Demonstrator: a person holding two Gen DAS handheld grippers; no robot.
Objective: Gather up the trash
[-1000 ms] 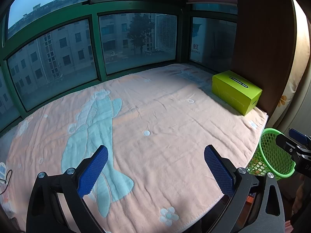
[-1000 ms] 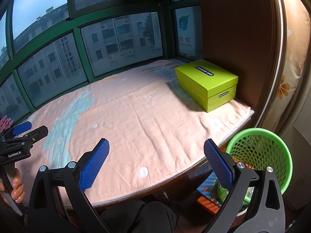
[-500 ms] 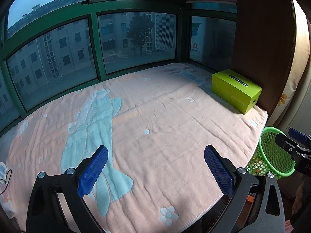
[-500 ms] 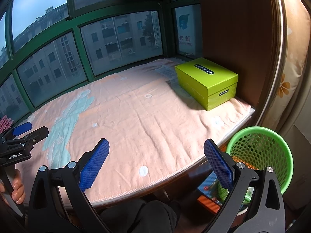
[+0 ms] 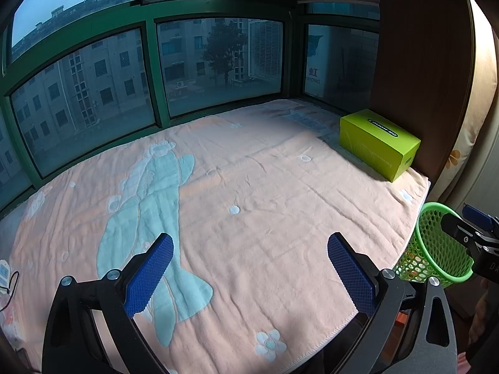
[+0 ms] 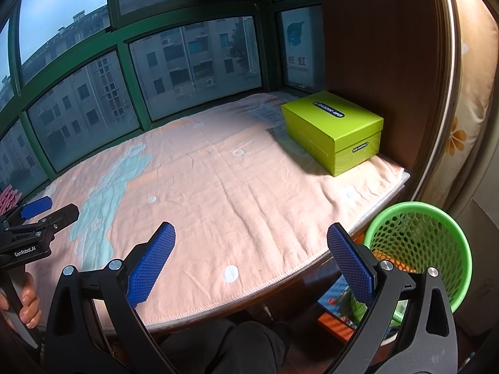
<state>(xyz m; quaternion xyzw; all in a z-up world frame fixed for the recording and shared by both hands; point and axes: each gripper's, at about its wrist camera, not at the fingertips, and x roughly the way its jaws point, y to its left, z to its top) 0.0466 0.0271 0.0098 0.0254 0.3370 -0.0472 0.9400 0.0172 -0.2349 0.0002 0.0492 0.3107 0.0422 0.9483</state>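
Your left tongs (image 5: 249, 275) are released: the two blue pads (image 5: 149, 275) stand wide apart with nothing between them, held above the near edge of the window ledge (image 5: 312, 218). Your right tongs (image 6: 251, 266) are likewise released and empty, held over the near right edge of the ledge. Each set of tongs shows in the other camera: the right one at the right border of the left wrist view, the left one at the left border of the right wrist view, with your fingers (image 6: 29, 308) wrapped on its handle.

A peach blanket (image 6: 218, 193) with a pale blue figure (image 5: 146, 218) and white dots covers the ledge. No loose trash shows on the blanket in either view.

The green mesh basket (image 6: 418, 243) stands below the ledge, just beside its near right corner. Something orange shows through the mesh low inside; you cannot tell what it is.

A lime-green box (image 6: 333, 131) rests on the blanket at the far right corner of the ledge, close against the brown wood panel (image 6: 374, 46). Green-framed windows (image 5: 149, 78) line the far edge
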